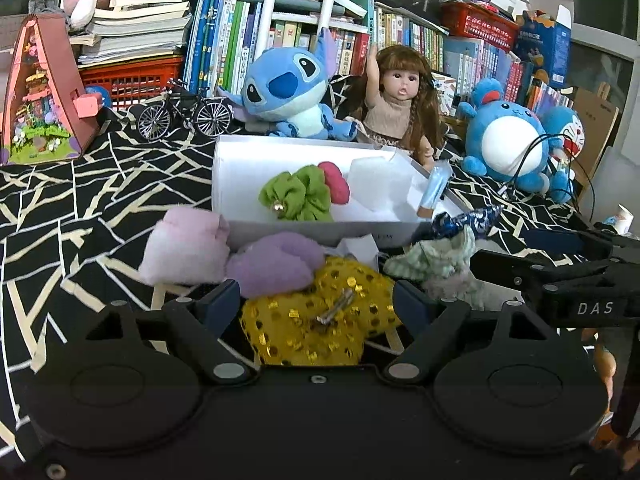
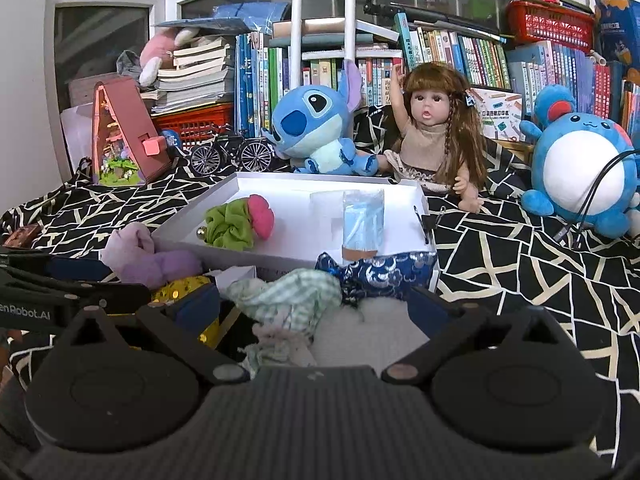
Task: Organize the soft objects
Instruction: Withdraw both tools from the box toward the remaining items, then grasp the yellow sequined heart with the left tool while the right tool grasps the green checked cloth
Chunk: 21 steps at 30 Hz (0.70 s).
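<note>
A white tray (image 1: 224, 168) (image 2: 298, 188) holds a green scrunchie (image 1: 298, 194) (image 2: 232, 224), a pink soft piece (image 1: 336, 184) (image 2: 262, 216), white foam (image 1: 380, 184) and a blue packet (image 2: 362, 220). In front lie a pink-and-purple plush (image 1: 224, 252) (image 2: 148, 258), a gold sequin bow (image 1: 316, 320), a green checked scrunchie (image 1: 436, 264) (image 2: 292, 300), a navy patterned bow (image 2: 380, 276) and white fluff (image 2: 372, 332). My left gripper (image 1: 316, 300) is open around the gold bow. My right gripper (image 2: 316, 308) is open around the checked scrunchie and fluff.
Stitch plush (image 1: 288, 92), a doll (image 1: 400, 104) and a blue round plush (image 1: 508, 140) stand behind the tray. A model bicycle (image 1: 184, 114) and a pink miniature house (image 1: 44, 92) are far left. Bookshelves line the back. Black cables (image 2: 592, 200) hang at right.
</note>
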Each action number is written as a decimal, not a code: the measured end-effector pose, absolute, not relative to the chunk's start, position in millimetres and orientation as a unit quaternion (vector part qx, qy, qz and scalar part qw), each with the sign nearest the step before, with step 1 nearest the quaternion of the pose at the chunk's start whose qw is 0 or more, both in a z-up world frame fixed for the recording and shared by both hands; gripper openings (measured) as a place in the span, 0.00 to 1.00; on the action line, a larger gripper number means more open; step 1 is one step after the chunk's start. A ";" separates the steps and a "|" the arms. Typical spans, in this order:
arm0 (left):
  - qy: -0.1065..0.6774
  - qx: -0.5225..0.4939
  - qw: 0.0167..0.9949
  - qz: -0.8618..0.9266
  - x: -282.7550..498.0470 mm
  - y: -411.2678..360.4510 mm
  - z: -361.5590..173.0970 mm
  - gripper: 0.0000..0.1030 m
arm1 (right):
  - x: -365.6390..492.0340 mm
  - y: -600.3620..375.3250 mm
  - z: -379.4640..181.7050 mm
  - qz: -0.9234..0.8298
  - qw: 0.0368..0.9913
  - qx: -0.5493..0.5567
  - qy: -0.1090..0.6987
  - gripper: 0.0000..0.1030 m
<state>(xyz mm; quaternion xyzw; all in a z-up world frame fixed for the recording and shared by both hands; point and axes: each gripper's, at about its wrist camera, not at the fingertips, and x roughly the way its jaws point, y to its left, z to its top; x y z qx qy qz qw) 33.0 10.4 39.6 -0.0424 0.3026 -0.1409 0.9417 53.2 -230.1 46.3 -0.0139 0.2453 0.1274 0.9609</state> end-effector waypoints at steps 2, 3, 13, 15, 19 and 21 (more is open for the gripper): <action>0.304 -0.042 0.941 -0.140 28.4 10.1 35.9 0.80 | 48.9 -229.7 42.5 0.126 0.962 -0.013 0.241 1.00; 0.305 -0.041 0.941 -0.140 27.1 10.2 34.5 0.80 | 46.7 -229.5 40.6 0.125 0.963 -0.013 0.237 1.00; 0.306 -0.037 0.942 -0.132 18.6 12.4 23.1 0.80 | 25.1 -223.5 26.8 0.120 0.973 -0.023 0.194 0.99; 0.306 -0.037 0.942 -0.131 17.4 13.0 21.7 0.80 | 23.4 -221.0 24.1 0.121 0.973 -0.030 0.194 0.98; 0.310 -0.039 0.941 -0.129 18.2 13.7 18.8 0.80 | 21.7 -216.8 19.1 0.124 0.971 -0.037 0.199 0.95; 0.311 -0.041 0.941 -0.129 18.3 14.2 17.8 0.80 | 21.1 -215.2 16.5 0.128 0.970 -0.038 0.203 0.93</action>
